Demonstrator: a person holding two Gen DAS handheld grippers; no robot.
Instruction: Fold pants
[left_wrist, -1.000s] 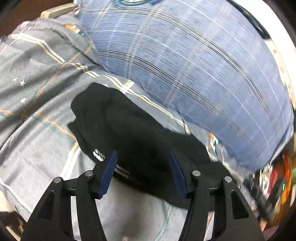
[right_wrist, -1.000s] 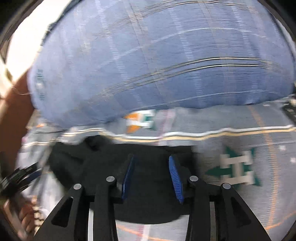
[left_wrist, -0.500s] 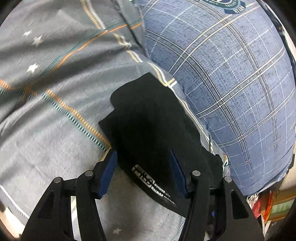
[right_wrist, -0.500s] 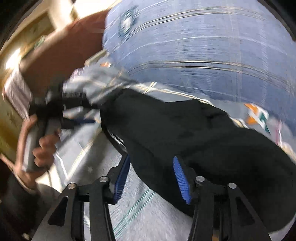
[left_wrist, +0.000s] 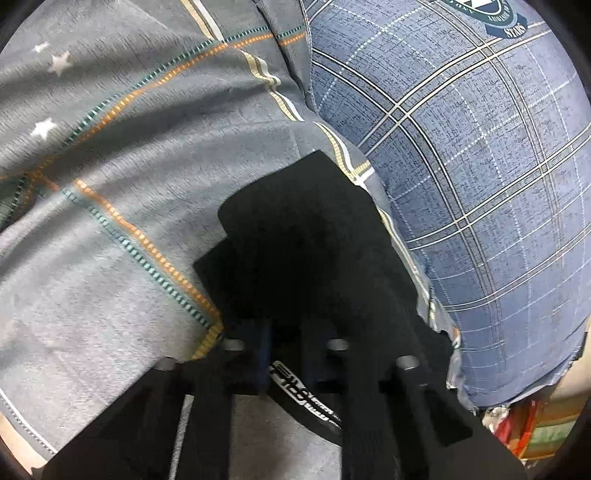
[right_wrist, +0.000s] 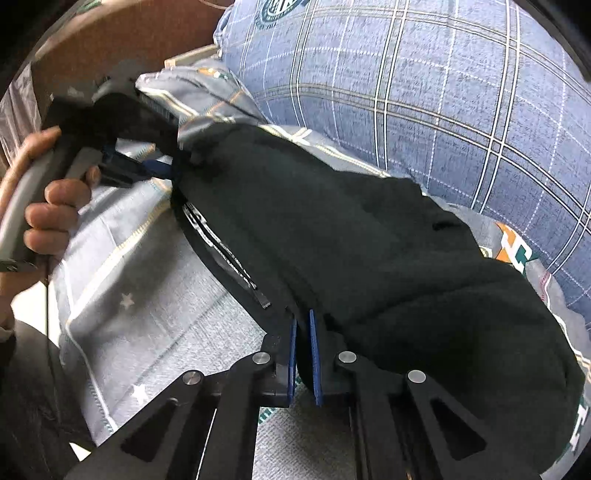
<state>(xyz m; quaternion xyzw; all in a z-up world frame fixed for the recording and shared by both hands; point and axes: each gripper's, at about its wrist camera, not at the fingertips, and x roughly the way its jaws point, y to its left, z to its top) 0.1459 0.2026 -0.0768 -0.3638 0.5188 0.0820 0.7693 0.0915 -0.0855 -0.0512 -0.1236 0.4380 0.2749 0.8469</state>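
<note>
Left wrist view: pillow (left_wrist: 480, 166) crest at 1 o'clock reads "STARS".
Waistband (left_wrist: 306, 398): white lettering, seemingly unreadable.
Pants (right_wrist: 351, 240): black, soft knit.
Left gripper (right_wrist: 173, 170): pinching pants.
Right gripper (right_wrist: 303, 354): pinching pants.

Your pants (right_wrist: 369, 243) lie across frame centre on the sheet (right_wrist: 155, 288), pillow (right_wrist: 424, 92) behind at upper right. Your hand (right_wrist: 48, 199) sits far left.

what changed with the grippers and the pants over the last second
Both closed. The left hand-held gripper and the right hand-held gripper, open a second ago, are now shut on the waistband edge of the black pants. The pants lie as before on the grey bedsheet beside the blue pillow.
</note>
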